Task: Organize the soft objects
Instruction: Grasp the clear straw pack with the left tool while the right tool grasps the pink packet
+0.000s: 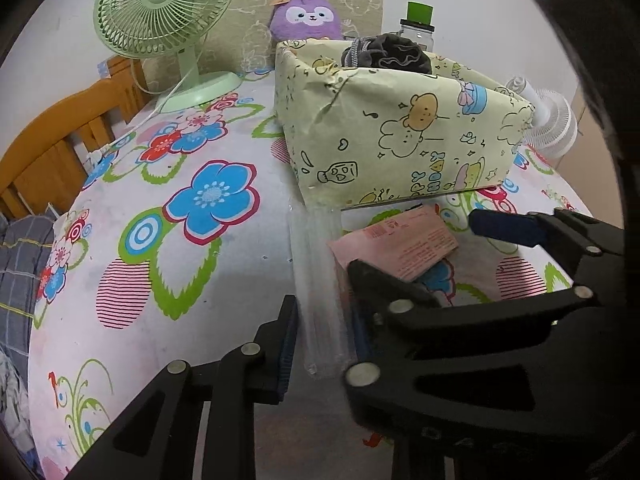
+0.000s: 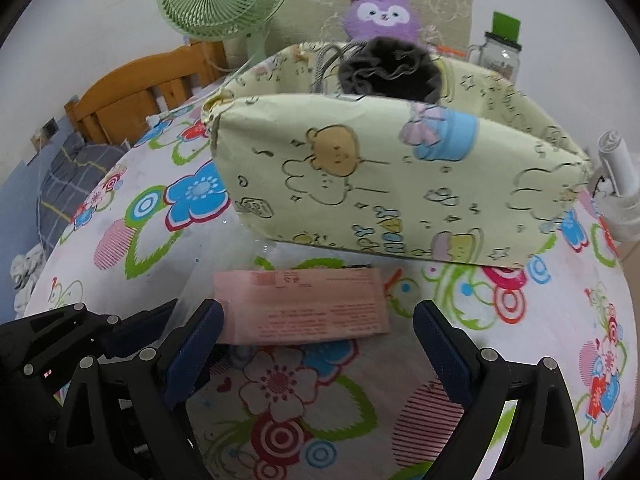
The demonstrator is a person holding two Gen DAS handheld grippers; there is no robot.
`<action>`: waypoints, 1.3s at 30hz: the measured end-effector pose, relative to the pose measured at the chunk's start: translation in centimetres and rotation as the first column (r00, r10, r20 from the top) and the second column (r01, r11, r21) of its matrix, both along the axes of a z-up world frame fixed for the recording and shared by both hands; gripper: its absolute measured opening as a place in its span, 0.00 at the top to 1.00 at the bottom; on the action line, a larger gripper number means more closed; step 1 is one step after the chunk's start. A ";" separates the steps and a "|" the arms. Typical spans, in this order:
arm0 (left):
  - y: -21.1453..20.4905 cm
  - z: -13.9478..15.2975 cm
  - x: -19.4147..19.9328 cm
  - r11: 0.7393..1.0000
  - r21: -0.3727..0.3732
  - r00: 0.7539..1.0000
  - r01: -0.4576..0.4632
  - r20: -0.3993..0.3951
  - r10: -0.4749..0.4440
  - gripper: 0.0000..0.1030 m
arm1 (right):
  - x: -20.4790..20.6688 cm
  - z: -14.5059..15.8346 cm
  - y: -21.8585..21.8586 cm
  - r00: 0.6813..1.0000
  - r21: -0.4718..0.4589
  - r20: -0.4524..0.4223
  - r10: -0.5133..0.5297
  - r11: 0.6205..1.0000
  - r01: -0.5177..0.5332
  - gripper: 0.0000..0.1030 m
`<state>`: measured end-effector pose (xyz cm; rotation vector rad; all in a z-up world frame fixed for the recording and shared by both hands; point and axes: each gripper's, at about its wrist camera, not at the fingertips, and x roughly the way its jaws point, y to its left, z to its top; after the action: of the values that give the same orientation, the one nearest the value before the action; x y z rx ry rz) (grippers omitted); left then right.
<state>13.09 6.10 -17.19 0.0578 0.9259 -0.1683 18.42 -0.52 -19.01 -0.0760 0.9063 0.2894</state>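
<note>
- My left gripper [image 1: 320, 340] is clamped on the clear plastic wrapper [image 1: 318, 300] of the pink packet [image 2: 300, 306].
- My right gripper [image 2: 318, 340] is wide open around it, not touching.
- Packet's on the flowery tablecloth [image 1: 180, 248], just in front of the cartoon box [image 2: 400, 184].

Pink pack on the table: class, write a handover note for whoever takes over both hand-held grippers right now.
Left hand-held gripper: shut on the clear wrap beside the pink pack.
Right hand-held gripper: open, over the pack, gripping nothing.
Box: behind the pack on the table.
Done: dark cloth is in the box.
Left: probably the pack goes in; the plush behind the box may too.
</note>
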 end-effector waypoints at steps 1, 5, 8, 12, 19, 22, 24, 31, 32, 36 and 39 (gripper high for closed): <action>0.0 0.0 0.0 1.000 0.002 1.000 -0.001 0.001 0.001 0.74 | 0.2 -0.1 0.2 1.000 0.007 -0.013 0.010 1.000 -0.010 0.06; 0.1 -0.1 -0.3 1.000 0.021 1.000 -0.005 0.004 0.005 0.74 | 0.4 -0.5 0.7 1.000 -0.008 -0.023 0.016 1.000 -0.016 0.06; 0.1 -0.1 -0.4 1.000 0.023 1.000 -0.005 0.003 0.005 0.74 | 0.5 -0.8 0.5 1.000 0.002 -0.030 0.001 1.000 -0.001 0.06; -0.3 -0.2 -1.0 0.998 0.055 1.000 0.014 0.023 -0.015 0.74 | 0.7 -1.2 0.1 0.999 -0.028 -0.053 -0.003 1.000 0.001 0.06; -1.4 -0.2 -1.6 0.994 0.104 0.999 0.028 0.035 -0.032 0.74 | -0.3 -1.2 -0.4 0.999 -0.023 -0.041 0.010 1.000 -0.011 0.17; -1.8 -0.1 -1.7 0.994 0.108 0.999 0.031 0.037 -0.035 0.74 | -1.1 -0.8 -0.6 0.999 -0.011 -0.037 0.022 1.000 -0.022 0.44; -1.9 -0.2 -1.7 0.995 0.094 0.999 0.039 0.033 -0.042 0.74 | -1.3 -0.7 -0.9 0.999 -0.003 -0.034 0.026 1.000 -0.026 0.49; -2.5 -0.1 -2.1 0.998 0.044 0.998 0.055 0.022 -0.056 0.74 | -2.7 -0.4 -2.1 0.998 0.019 -0.047 0.047 0.999 -0.047 0.83; -2.4 0.2 -2.2 0.998 0.045 0.999 0.046 0.027 -0.047 0.74 | -2.8 -0.4 -2.2 0.998 0.024 -0.051 0.045 0.999 -0.044 0.83; -2.4 0.6 -2.2 0.997 0.066 0.999 0.037 0.036 -0.039 0.74 | -2.8 -0.1 -2.7 0.999 0.040 -0.054 0.007 0.999 -0.004 0.82; -2.3 0.7 -2.0 0.996 0.069 0.998 0.052 0.038 -0.054 0.74 | -2.4 0.1 -2.8 0.997 0.046 -0.070 -0.038 0.998 0.042 0.80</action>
<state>11.06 3.80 -16.48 0.1481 0.8911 -0.1842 16.03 -3.32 -18.95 -0.0042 0.9681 0.2772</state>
